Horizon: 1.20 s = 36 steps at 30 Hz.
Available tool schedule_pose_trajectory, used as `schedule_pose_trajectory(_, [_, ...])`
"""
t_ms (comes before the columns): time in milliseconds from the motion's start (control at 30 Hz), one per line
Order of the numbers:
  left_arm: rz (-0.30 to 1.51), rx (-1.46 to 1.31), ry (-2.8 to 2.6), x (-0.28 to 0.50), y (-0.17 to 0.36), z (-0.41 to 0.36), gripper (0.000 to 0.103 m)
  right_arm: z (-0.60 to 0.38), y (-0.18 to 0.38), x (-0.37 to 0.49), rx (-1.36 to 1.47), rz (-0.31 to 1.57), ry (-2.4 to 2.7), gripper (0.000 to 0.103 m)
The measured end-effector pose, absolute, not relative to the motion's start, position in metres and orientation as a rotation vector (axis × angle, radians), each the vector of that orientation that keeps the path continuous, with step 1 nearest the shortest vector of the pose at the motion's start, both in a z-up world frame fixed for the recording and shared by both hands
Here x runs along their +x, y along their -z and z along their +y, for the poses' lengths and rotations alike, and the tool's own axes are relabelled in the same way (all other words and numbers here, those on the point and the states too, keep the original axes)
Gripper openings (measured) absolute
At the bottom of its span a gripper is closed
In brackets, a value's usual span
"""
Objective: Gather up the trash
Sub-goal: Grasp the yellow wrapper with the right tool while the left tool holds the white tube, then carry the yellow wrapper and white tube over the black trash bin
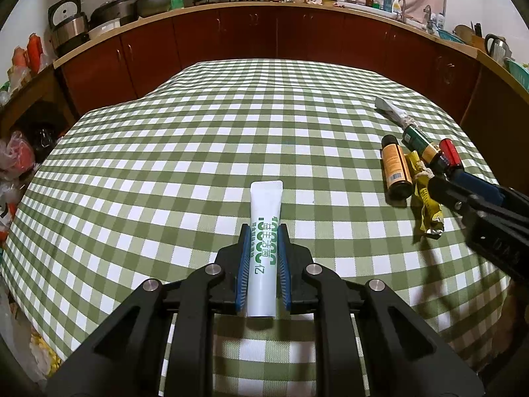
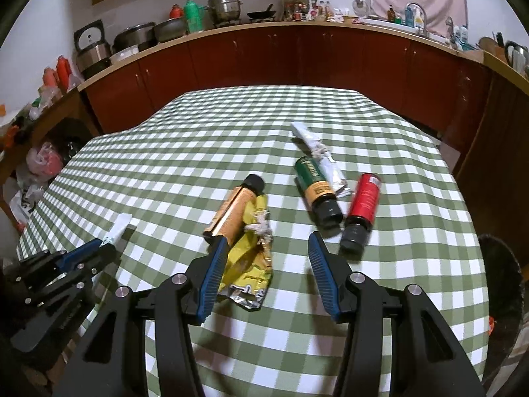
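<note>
My left gripper (image 1: 263,231) is shut on a white tube with green print (image 1: 265,218), held over the checked tablecloth (image 1: 198,152); the tube's tip also shows in the right wrist view (image 2: 117,230). My right gripper (image 2: 268,241) is open and empty, low over the cloth. Its left finger (image 2: 213,271) touches a crumpled yellow foil wrapper (image 2: 249,264). An orange bottle (image 2: 233,210) lies beside the wrapper. A green bottle (image 2: 315,183), a red bottle (image 2: 362,206) and a white wrapper (image 2: 317,149) lie beyond the right finger.
The checked cloth covers a table with edges falling away on all sides. Red-brown cabinets (image 1: 258,33) and a cluttered counter run behind. Plastic bags (image 1: 16,155) sit on the floor at the left.
</note>
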<state>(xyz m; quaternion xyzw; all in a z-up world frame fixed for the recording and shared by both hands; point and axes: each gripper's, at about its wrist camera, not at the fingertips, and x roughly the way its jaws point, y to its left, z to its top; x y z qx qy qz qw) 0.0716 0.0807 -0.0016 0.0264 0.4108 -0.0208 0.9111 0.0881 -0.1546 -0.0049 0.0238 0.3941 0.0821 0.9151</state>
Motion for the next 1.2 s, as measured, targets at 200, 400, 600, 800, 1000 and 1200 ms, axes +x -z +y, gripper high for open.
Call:
schedule_pose_trajectory(200, [0.852,0.059,0.036,0.075,0.006,0.081,0.016,-0.151,0.013,0.093,0.045,0.843,-0.187,0.036])
schedule_pose_trajectory(400, [0.858,0.060,0.032,0.076,0.011,0.078,0.016,-0.151,0.014,0.092,0.038,0.840,-0.188,0.026])
schedule_pose_trajectory(600, [0.860,0.060,0.034,0.075,0.013,0.074,0.016,-0.158,0.012,0.085,0.037,0.825,-0.186,0.023])
schedule_pose_trajectory(800, [0.863,0.074,0.047,0.070,0.013,0.061,0.016,-0.169,0.010,0.070,0.035,0.816,-0.178,0.022])
schedule_pose_trajectory(1000, [0.857,0.092,0.073,0.063,0.010,0.044,0.016,-0.185,0.006,0.058,0.045,0.798,-0.156,0.022])
schedule_pose_trajectory(1200, [0.844,0.116,0.124,0.054,0.003,0.018,0.016,-0.211,0.001,0.046,0.052,0.768,-0.113,0.022])
